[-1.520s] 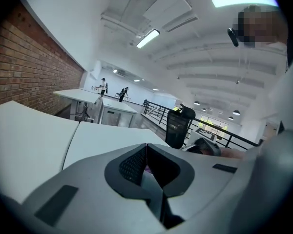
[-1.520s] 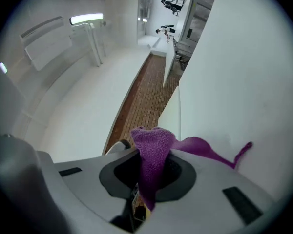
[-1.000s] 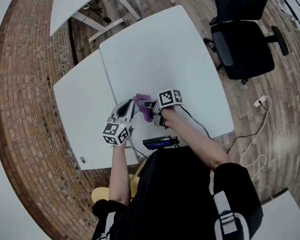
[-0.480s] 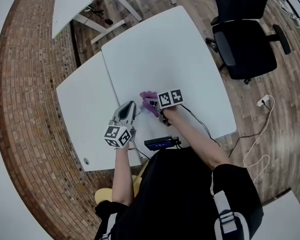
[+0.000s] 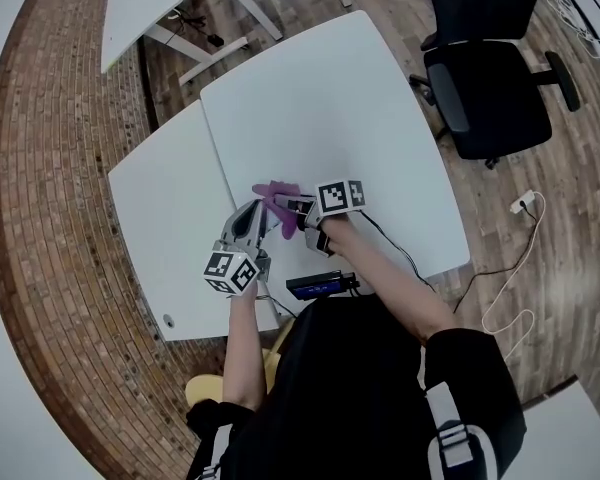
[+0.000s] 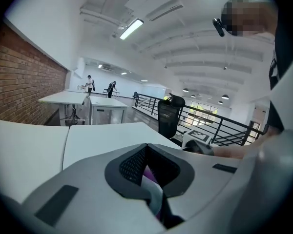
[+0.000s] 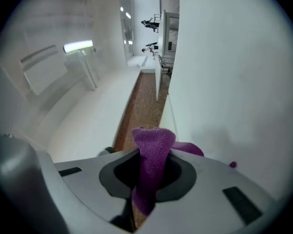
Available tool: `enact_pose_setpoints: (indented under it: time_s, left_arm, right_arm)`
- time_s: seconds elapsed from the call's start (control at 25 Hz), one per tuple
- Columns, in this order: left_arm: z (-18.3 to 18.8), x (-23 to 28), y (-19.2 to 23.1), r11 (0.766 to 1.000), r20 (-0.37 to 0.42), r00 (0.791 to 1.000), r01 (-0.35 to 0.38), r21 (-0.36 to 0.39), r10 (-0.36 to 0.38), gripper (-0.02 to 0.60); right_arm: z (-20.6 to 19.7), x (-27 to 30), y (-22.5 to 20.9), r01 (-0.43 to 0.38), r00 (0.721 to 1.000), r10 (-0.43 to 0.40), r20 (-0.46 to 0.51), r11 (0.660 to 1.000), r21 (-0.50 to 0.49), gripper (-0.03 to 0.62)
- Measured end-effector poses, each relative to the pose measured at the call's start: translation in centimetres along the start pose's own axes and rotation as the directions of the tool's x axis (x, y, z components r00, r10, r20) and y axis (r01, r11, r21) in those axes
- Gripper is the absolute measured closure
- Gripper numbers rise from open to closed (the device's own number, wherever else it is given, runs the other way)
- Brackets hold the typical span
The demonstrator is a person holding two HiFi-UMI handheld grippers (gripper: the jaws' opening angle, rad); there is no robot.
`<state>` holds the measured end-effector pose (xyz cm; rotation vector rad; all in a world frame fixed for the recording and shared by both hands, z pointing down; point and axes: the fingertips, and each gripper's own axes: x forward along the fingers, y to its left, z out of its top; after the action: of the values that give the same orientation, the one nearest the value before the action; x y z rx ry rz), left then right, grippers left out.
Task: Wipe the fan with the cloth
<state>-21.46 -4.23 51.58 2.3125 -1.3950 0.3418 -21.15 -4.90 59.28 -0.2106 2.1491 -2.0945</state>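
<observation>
I'm clamping the right gripper's [image 7: 149, 168] jaws on the purple knitted cloth [image 7: 154, 145], which is sticking out of them over the near part of the white worktop [image 5: 330, 98]. I'm holding the left gripper [image 6: 149, 179] just left of it, jaws together, with a pale sliver I can't identify at their tips.

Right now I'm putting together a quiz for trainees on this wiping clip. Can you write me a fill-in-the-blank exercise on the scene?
1. The right tongs are shut on a ____ cloth.
2. The table under the cloth has a ____ top.
3. The office chair beyond the table is ____.
Missing words: purple; white; black.
</observation>
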Motion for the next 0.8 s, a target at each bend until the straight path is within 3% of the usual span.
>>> enact_pose_setpoints:
  time_s: [0.16,0.28,0.32,0.4,0.48,0.56,0.68,0.8]
  left_arm:
    - [-0.2,0.0,-0.3,0.999,-0.02,1.0,-0.009,0.043,0.01,0.58]
    - [-0.5,0.3,-0.7,0.997,-0.044,0.999,-0.004,0.078,0.008,0.581]
    - [-0.6,0.4,-0.8,0.996,-0.054,0.998,-0.004,0.093,0.009,0.58]
    - [-0.7,0.5,-0.8,0.993,-0.065,0.998,-0.005,0.114,0.012,0.58]
    - [-0.6,0.6,-0.7,0.993,-0.065,0.998,-0.008,0.116,0.015,0.58]
    - [-0.6,0.6,-0.7,0.994,-0.063,0.998,-0.011,0.112,0.018,0.581]
    - [-0.6,0.5,-0.7,0.994,-0.06,0.998,-0.017,0.111,0.024,0.581]
    - [-0.7,0.5,-0.8,0.994,-0.056,0.998,-0.019,0.111,0.025,0.58]
  right_arm:
    - [-1.2,-0.4,-7.0,0.221,0.968,-0.228,-0.103,0.973,-0.072,0.553]
    - [1.0,-2.1,-9.8,0.38,0.913,-0.402,-0.071,0.9,-0.211,0.553]
    - [2.2,-2.3,-9.2,0.382,0.914,-0.403,-0.043,0.893,-0.238,0.553]
    - [3.9,-1.5,-6.0,0.3,0.95,-0.313,-0.009,0.919,-0.255,0.553]
    - [4.3,0.0,-2.1,0.177,0.982,-0.189,-0.027,0.953,-0.248,0.553]
    - [3.2,1.4,-0.3,0.11,0.987,-0.133,-0.087,0.967,-0.229,0.553]
    - [0.2,2.7,-3.0,0.157,0.967,-0.189,-0.168,0.97,-0.187,0.553]
    - [-0.6,2.2,-7.9,0.276,0.944,-0.3,-0.14,0.947,-0.168,0.553]
